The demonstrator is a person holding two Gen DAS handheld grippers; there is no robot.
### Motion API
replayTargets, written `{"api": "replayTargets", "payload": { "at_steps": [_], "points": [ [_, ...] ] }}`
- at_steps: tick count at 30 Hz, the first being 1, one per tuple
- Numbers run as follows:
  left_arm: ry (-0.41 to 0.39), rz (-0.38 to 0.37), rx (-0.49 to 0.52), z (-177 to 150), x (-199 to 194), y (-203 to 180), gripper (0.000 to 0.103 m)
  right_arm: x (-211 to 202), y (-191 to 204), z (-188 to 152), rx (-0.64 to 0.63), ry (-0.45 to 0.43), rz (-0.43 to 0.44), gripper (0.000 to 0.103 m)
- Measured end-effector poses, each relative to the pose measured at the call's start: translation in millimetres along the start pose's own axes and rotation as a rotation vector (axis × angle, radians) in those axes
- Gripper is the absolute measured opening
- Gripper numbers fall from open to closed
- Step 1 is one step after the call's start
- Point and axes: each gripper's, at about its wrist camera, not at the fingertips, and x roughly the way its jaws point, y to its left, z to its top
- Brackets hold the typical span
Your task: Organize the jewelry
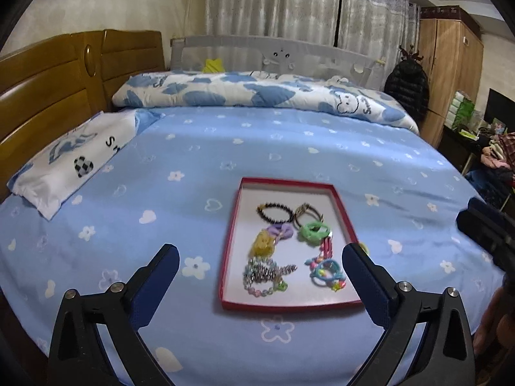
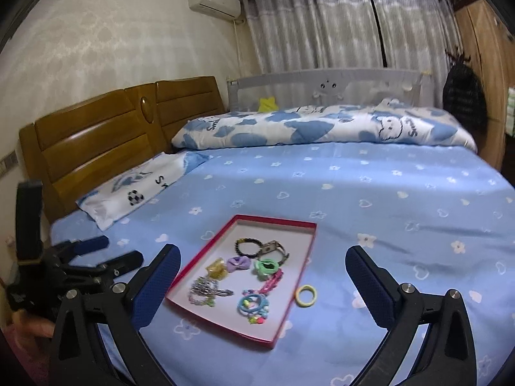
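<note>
A red-rimmed tray (image 1: 342,212) (image 2: 309,244) lies on the blue bedsheet and holds several pieces: a black bead bracelet (image 1: 275,211) (image 2: 248,247), a watch (image 2: 273,247), a purple bow (image 2: 238,263), a green tie (image 1: 313,231) (image 2: 266,265), a yellow clip (image 1: 262,244), and bead bracelets (image 2: 252,305). A yellow-green hair ring (image 2: 306,295) lies on the sheet just right of the tray. My left gripper (image 1: 260,260) is open and empty above the tray's near end. My right gripper (image 2: 263,263) is open and empty, held back above the tray.
A pillow (image 1: 74,160) lies at the left by the wooden headboard (image 1: 48,87). A rolled blue and white quilt (image 1: 257,91) lies along the far side against a grey bed rail. A wardrobe (image 1: 450,74) and clutter stand at the right.
</note>
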Motion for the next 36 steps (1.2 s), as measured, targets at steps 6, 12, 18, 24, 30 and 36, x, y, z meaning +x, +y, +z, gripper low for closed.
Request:
{"api": "replayTargets", "payload": {
  "at_steps": [6, 12, 18, 24, 30, 36],
  "points": [
    [-0.004, 0.044, 0.023, -29.7, 24.3, -11.1, 0.102, 28.7, -6.9, -51.0, 0.026, 0.047, -0.029, 0.103],
    [-0.037, 0.057, 0.034, -43.5, 28.6, -18.8, 0.102, 34.8, -13.7, -77.0, 0.02, 0.036, -0.074, 0.103],
    [-0.053, 0.055, 0.034, -47.3, 28.4, -14.0, 0.102, 28.2, -22.9, -75.2, 0.046, 0.01, -0.089, 0.103],
    [-0.049, 0.062, 0.037, -47.3, 26.4, -14.7, 0.102, 26.9, -22.5, -73.9, 0.051, 0.012, -0.089, 0.103],
    [-0.048, 0.061, 0.036, -45.9, 24.5, -13.8, 0.102, 26.8, -22.8, -74.1, 0.052, 0.014, -0.088, 0.103],
    [-0.043, 0.058, 0.036, -45.4, 24.3, -13.7, 0.102, 24.6, -22.9, -74.5, 0.056, 0.016, -0.088, 0.103]
  ]
}}
